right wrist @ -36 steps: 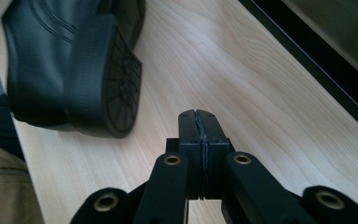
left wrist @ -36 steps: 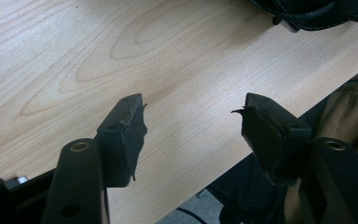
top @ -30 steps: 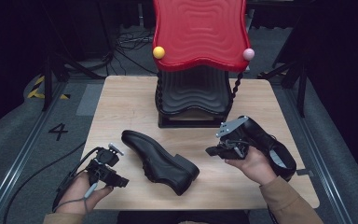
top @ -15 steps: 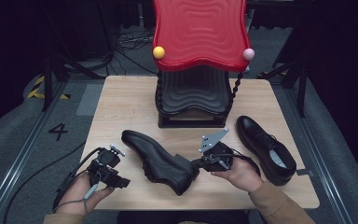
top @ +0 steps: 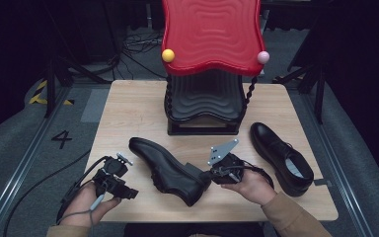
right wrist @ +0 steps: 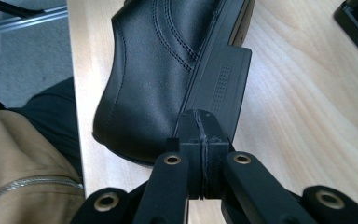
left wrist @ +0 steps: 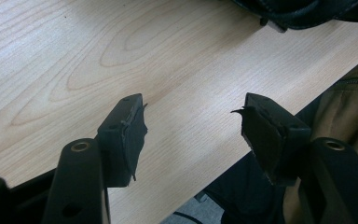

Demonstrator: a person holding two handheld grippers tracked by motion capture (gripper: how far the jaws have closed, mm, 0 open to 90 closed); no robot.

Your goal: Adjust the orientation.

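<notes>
Wooden table (top: 128, 108), pale grain, person seated at its near edge, tan sleeves coming in from below.

Near shoe (top: 170, 170): black leather, lying tipped on its side near the middle of the table's front half, toe pointing toward the far left, heel toward the near right. Sole edge and heel block face the right gripper (top: 212, 175).

Right gripper: held low over the table just right of the near shoe's heel, grey three-cornered plate sticking up on top. In the right gripper view its jaws are pressed fully together, pad against pad, nothing between them; the closed tips (right wrist: 204, 126) sit right at the heel block of the near shoe (right wrist: 168, 70), at or against it, contact not certain.

Left gripper (top: 121, 170): near the table's front left corner, apart from the near shoe's toe, cable trailing off to the left. In the left gripper view the jaws stand wide apart with bare table (left wrist: 74, 56) between them, gripping nothing; a bit of the near shoe (left wrist: 298, 11) shows at the top edge.

Second shoe (top: 281, 158): black, upright on its sole at the table's right side, opening up, well apart from the near shoe.

Red wavy-topped rack (top: 209, 34) on a black base stands at the far middle of the table, behind both shoes.
</notes>
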